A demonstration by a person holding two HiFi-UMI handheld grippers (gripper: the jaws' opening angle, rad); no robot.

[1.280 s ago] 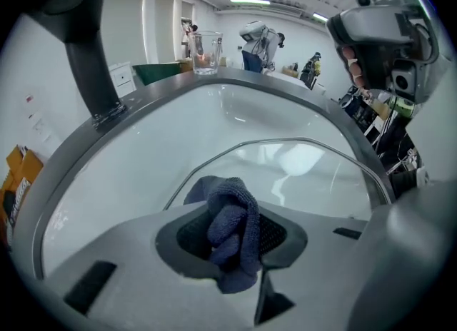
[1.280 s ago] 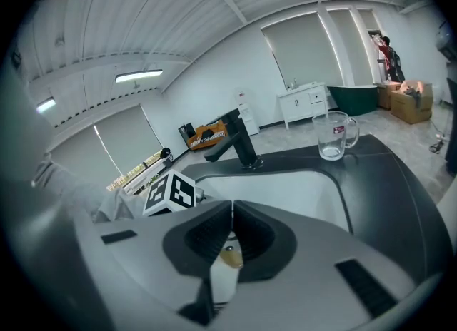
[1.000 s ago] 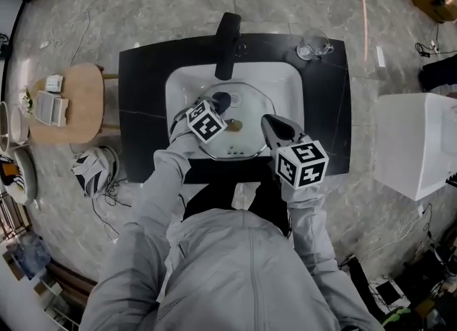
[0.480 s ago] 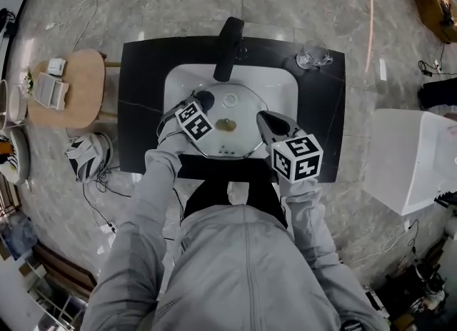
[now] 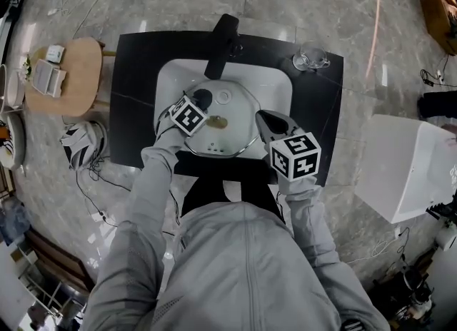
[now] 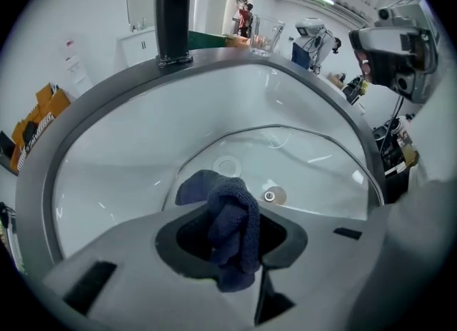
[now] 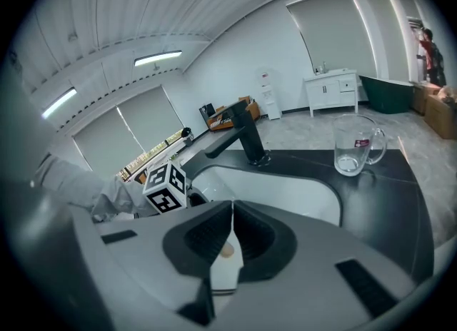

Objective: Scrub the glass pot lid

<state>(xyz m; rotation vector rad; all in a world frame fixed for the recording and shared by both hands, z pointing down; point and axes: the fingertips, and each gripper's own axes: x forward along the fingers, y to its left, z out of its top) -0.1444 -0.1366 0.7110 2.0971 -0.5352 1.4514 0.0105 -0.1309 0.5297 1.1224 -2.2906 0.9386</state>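
Note:
The glass pot lid (image 5: 232,135) lies in the white sink basin (image 5: 280,85), its brown knob (image 5: 217,123) near the middle. My left gripper (image 5: 197,107) is over the lid's left part, shut on a dark blue cloth (image 5: 203,97). In the left gripper view the cloth (image 6: 230,221) bunches between the jaws above the lid (image 6: 307,169) and the knob (image 6: 273,195). My right gripper (image 5: 261,117) is at the lid's right rim, shut on it. In the right gripper view the jaws (image 7: 230,212) meet over the pale lid edge.
A black faucet (image 5: 218,37) stands at the back of the black counter (image 5: 136,94). A clear glass mug (image 5: 308,57) sits at the back right. A round wooden stool (image 5: 68,98) with small items and a shoe (image 5: 80,144) are to the left. A white box (image 5: 400,172) stands to the right.
My left gripper has slid the cloth to the left across the lid, then a little back. The right gripper has stayed at the lid's right rim. The head view has shifted slightly.

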